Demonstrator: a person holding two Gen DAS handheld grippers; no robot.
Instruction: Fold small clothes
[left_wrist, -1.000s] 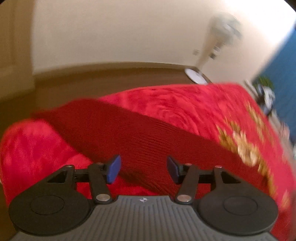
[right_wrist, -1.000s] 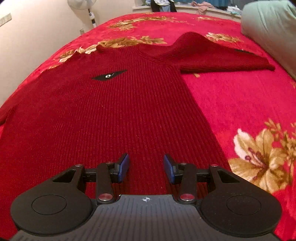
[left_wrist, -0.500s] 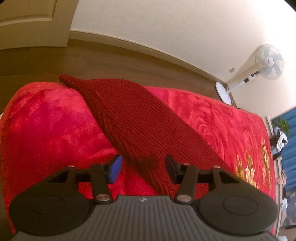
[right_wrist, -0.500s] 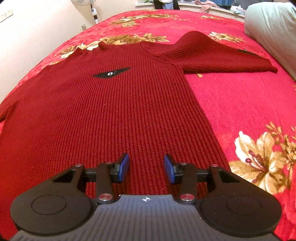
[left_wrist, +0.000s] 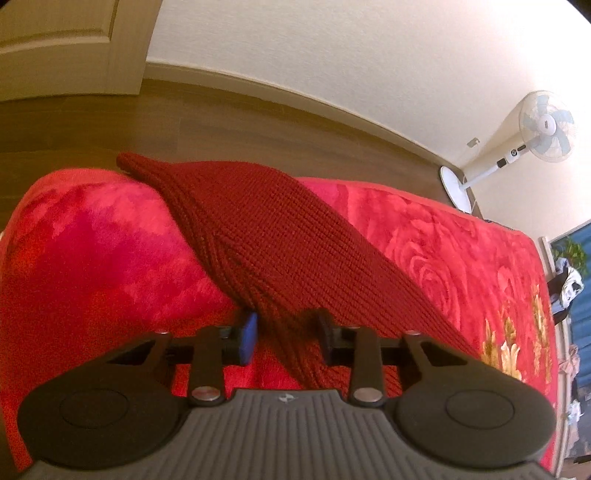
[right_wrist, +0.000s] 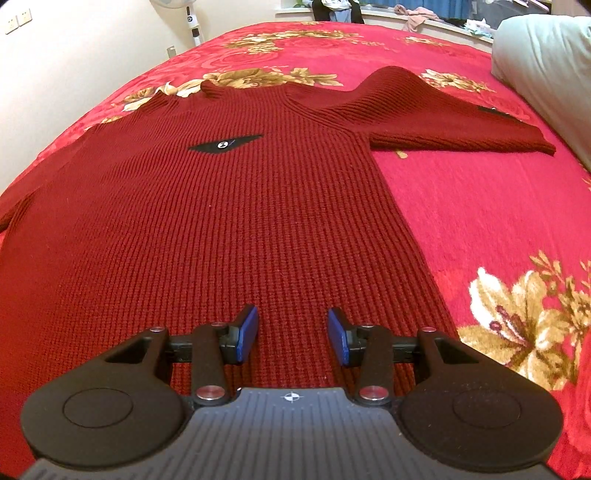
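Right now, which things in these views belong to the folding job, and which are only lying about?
For the job:
- dark red knitted sweater, spread flat
- its sleeve, between the open left gripper fingers
- right gripper, open over the hem
- red floral blanket underneath

Only lying about:
- standing fan
- grey pillow
- clothes heap

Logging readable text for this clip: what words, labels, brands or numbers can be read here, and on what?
No legible text.
Black patch on sweater chest: small white emblem, too small to read.
Black tab on sleeve: unreadable.
Hand-held gripper bodies: a crosshair mark only.
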